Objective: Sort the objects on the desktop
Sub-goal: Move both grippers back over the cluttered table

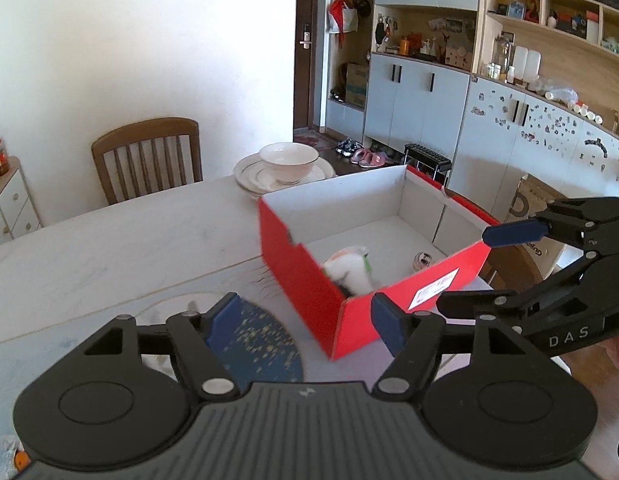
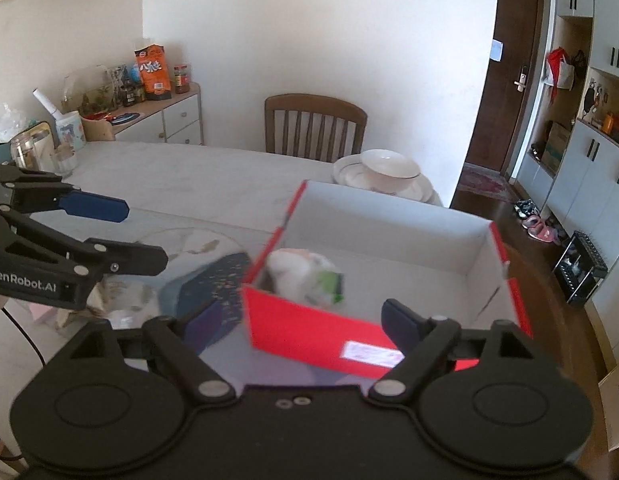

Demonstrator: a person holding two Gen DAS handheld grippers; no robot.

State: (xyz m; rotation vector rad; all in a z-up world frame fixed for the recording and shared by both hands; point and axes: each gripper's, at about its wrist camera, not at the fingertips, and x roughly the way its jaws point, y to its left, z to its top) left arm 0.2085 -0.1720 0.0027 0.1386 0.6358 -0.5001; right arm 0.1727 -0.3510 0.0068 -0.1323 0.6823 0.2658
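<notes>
A red open box (image 1: 305, 276) (image 2: 309, 332) with a white inside stands on the table. A white plush toy (image 1: 349, 270) (image 2: 303, 276) lies in its near corner, and a small round object (image 1: 422, 260) lies further in. A dark blue speckled fan (image 1: 257, 340) (image 2: 213, 280) lies on the table left of the box. My left gripper (image 1: 305, 320) is open and empty, above the fan and the box's near corner. My right gripper (image 2: 305, 320) is open and empty, just before the box's near wall; it also shows in the left wrist view (image 1: 469, 268).
A white bowl on stacked plates (image 1: 287, 166) (image 2: 385, 174) stands behind the box. A wooden chair (image 1: 147, 156) (image 2: 315, 126) stands at the table's far side. Jars and a cup (image 2: 49, 148) stand at the table's far left. Crumpled paper (image 2: 121, 296) lies near the fan.
</notes>
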